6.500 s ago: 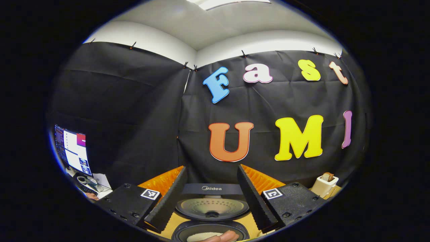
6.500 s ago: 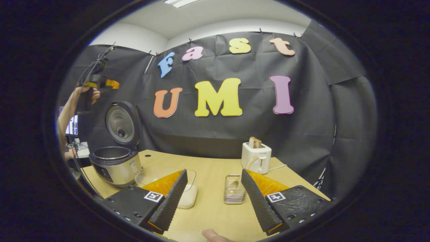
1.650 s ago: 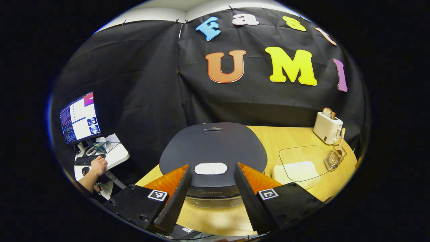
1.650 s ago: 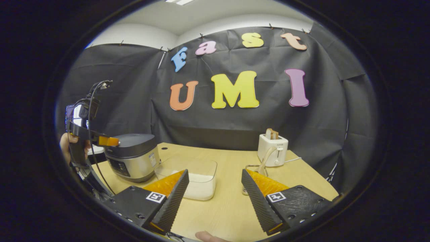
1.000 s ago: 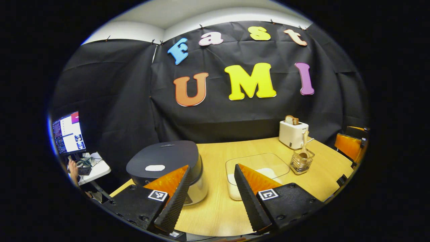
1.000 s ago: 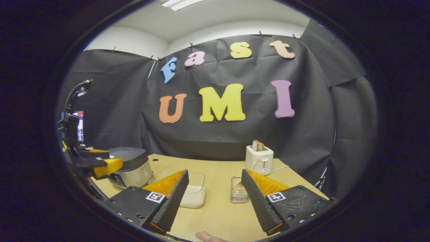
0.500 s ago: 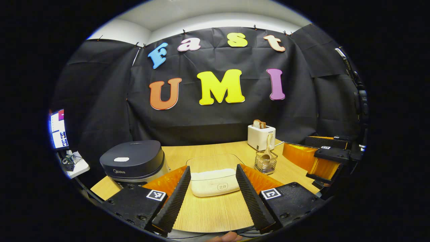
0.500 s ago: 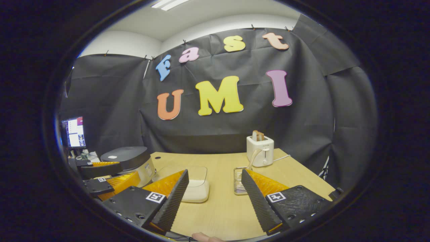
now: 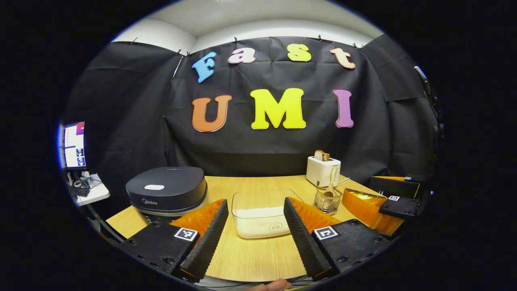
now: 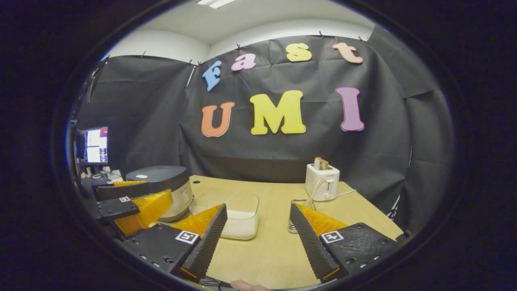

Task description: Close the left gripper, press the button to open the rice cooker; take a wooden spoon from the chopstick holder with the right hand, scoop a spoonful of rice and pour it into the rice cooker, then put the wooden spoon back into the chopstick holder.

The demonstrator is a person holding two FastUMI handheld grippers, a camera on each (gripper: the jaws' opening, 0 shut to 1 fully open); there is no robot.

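Two tongs in play, both with fingers spread wide and nothing held between them. Left tongs (image 9: pixel 253 234) hang low over the near edge of the worktop (image 9: pixel 258 258), facing the booth wall. Between their fingers, farther off, stands the clear rice container (image 9: pixel 261 212) with a white layer of rice in its bottom.

Rice cooker (image 9: pixel 167 193) sits at the left of the worktop in the left gripper view, dark lid down and closed, a pale button on top. Chopstick holder (image 9: pixel 328 201), a wire basket, stands to the right of the rice container and in front of the white toaster (image 9: pixel 322 171). Wooden spoon (image 9: pixel 332 185) stands in the holder, handle leaning up and to the right. Toast shows in the toaster's slot.

Right tongs (image 10: pixel 256 236) are likewise low over the near worktop edge. In the right gripper view the holder is partly hidden behind the right finger; the spoon handle rises in front of the toaster. Left tongs appear at the left of that view, just in front of the rice cooker; right tongs appear at the right edge of the left gripper view.

Monitor (image 9: pixel 72 145), lit, off the worktop to the far left. Fingertip of the holding hand (image 10: pixel 248 286) at the bottom edge of the right gripper view.
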